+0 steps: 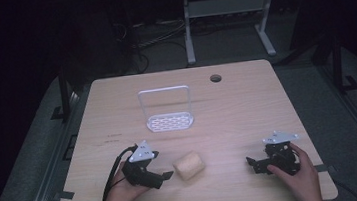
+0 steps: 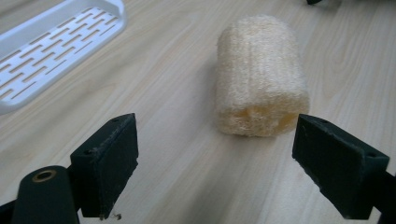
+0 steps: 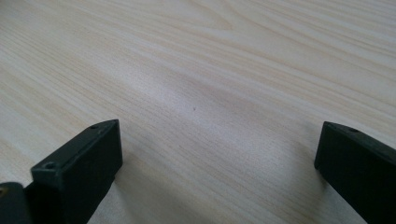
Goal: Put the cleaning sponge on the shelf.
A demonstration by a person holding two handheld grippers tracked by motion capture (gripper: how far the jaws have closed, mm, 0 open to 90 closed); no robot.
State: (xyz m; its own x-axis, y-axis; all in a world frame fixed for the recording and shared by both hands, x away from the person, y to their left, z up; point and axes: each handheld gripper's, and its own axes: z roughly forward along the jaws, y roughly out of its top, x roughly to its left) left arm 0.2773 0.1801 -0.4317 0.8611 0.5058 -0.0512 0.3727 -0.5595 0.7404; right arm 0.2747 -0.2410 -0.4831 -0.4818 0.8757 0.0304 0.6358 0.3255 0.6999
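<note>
A pale yellow loofah roll (image 1: 189, 165) lies on its side on the wooden table (image 1: 227, 105), near the front and a little left of centre. My left gripper (image 1: 163, 176) is just left of it, open, jaws pointing at the roll. In the left gripper view the loofah (image 2: 259, 77) lies just beyond the spread jaws, nearer the right one, untouched. My right gripper (image 1: 253, 165) rests open at the front right, held by a hand, with bare wood between its jaws (image 3: 215, 154).
A white slotted rack (image 1: 168, 112) with an upright wire frame stands behind the loofah, mid-table; its tray (image 2: 51, 51) appears at the left gripper view's upper left. A round cable hole (image 1: 215, 78) sits near the far edge. Dark floor and a desk frame lie beyond.
</note>
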